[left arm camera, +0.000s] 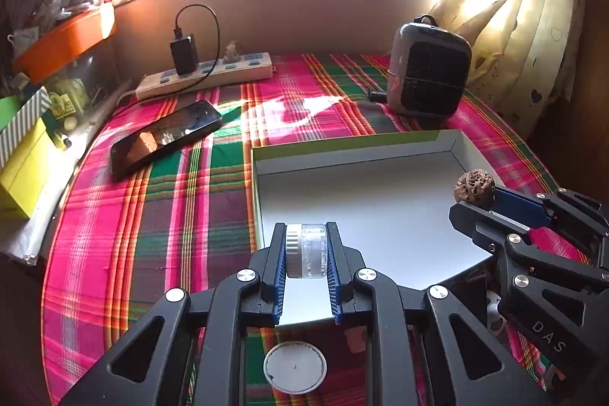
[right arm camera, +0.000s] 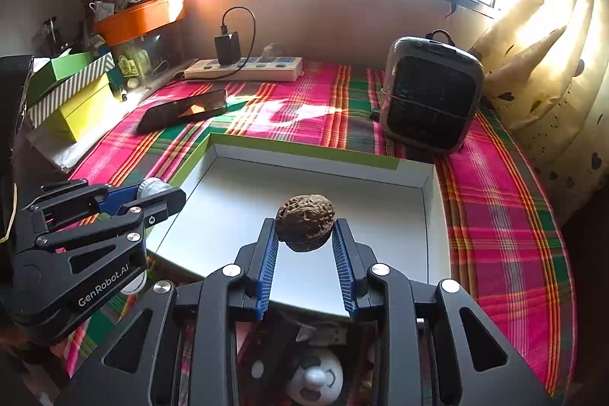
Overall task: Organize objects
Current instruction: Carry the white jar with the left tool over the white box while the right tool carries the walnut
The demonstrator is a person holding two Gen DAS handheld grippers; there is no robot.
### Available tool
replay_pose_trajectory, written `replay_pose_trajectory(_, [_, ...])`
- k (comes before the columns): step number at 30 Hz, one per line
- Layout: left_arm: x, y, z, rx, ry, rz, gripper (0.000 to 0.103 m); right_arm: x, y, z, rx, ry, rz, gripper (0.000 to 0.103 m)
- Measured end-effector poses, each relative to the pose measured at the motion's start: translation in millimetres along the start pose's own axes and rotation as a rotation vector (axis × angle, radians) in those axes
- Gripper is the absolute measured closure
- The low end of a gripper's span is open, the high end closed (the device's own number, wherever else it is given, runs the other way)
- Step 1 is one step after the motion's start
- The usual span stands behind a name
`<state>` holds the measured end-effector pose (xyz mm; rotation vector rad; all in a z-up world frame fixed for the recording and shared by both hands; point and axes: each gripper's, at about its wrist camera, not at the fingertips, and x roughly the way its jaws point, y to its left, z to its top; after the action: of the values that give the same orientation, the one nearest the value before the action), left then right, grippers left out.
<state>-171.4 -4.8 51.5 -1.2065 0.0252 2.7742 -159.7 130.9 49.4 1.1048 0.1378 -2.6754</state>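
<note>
A: What lies on the plaid cloth (left arm camera: 171, 200)?
B: A white tray (right arm camera: 430, 215), near centre.
A: The grippers?
B: Over it, left gripper (left arm camera: 306, 250) clamps a clear jar (left arm camera: 307, 250); right gripper (right arm camera: 305, 234) pinches a walnut (right arm camera: 305, 221).

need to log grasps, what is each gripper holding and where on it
Left gripper clamps a small clear jar with a ribbed silver cap, fingers on its two flat ends. Right gripper pinches a wrinkled walnut across its lower sides, above the open box.
</note>
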Motion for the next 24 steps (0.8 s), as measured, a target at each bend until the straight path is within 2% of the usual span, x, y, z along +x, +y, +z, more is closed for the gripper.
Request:
replay_pose_trajectory(9, [27.4, -0.9, 19.3, 0.016, 0.016, 0.017, 0.086, 35.1, -15.4, 18.6, 0.024, 0.058, 0.008, 0.072])
replay_pose_trajectory(24, [73.8, -2.0, 30.3, 0.033, 0.098, 0.018, 0.086, 79.3, -19.3, 27.3, 0.005, 0.147, -0.006, 0.072])
